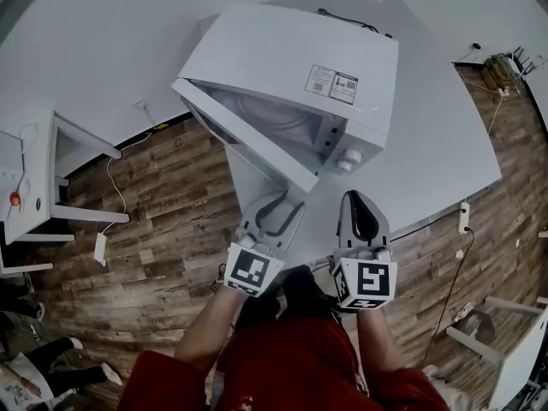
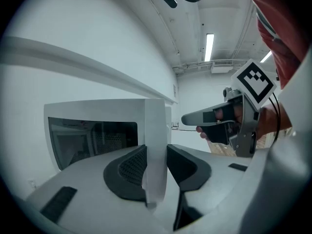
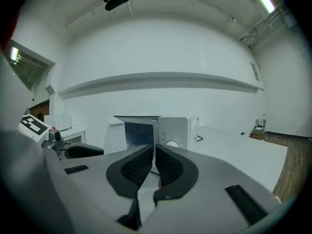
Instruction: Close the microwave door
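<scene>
At the far left of the head view stands a white desk (image 1: 26, 178) on the wooden floor (image 1: 171, 204), which fills the lower left of the frame.

Just left of centre, the left gripper (image 1: 272, 204) reaches up from the bottom of the frame to the free end of the microwave door (image 1: 244, 137). Its marker cube (image 1: 248, 272) sits below it, near the person's red sleeve (image 1: 282, 366). In the left gripper view the jaws stand fairly wide. The door's upright edge fills the space between them, with one dark pad against each face and no gap showing on either side. The door itself hangs partly open, hinged at the upper left and swung out past the table's left edge over the floor.

In the upper centre the white microwave (image 1: 300, 67) sits on the white table (image 1: 428, 127), turned so its front faces lower left. There is a label (image 1: 332, 82) on its top and two knobs (image 1: 347, 157) on its right front.

Right of centre, the right gripper (image 1: 360, 202) points up the frame over the table's near edge, short of the knobs and apart from the microwave. In the right gripper view its jaws are drawn almost together, leaving a thin slit with nothing in it, and the microwave shows beyond them.

At the right of the frame the table's bare top runs to its edge, with more wooden floor beyond.
</scene>
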The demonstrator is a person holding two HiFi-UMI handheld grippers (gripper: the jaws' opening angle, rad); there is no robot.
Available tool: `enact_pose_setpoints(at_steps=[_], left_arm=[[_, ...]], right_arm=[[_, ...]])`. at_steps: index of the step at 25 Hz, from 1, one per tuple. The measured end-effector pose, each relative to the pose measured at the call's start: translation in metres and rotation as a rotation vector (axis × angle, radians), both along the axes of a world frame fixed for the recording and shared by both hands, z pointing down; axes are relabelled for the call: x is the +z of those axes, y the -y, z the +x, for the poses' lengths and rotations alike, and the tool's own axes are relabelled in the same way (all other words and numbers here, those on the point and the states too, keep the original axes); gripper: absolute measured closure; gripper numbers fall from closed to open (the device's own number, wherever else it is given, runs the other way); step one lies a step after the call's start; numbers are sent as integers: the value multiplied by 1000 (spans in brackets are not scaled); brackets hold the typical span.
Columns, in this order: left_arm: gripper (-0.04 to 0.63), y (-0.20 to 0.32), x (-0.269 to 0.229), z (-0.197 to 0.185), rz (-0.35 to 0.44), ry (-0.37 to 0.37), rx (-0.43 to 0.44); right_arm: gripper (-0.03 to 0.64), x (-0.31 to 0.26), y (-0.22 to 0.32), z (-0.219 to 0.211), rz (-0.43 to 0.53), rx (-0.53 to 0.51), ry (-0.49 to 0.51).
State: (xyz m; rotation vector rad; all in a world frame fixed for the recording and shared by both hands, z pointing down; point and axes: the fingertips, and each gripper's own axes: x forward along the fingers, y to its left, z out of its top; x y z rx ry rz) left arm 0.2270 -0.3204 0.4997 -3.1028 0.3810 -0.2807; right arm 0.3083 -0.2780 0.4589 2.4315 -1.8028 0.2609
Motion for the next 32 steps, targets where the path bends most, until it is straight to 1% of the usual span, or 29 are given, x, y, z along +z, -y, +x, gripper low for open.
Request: enact_pose_setpoints(at_steps=[7,17,27,32], left_arm=[[457,9,-1,29,-8,-8,-39],[460,23,-2,64,-17,-8,-49],[460,37,-2,88,-19,-7,-51],[460,38,-3,91,-17,-15,-40]], right_arm=[[580,0,4,29,8,0,2],[580,-2,9,64,19,24,15],[580,-2,18,87,17,40,15],[580,-2,19,98,17,55,15]])
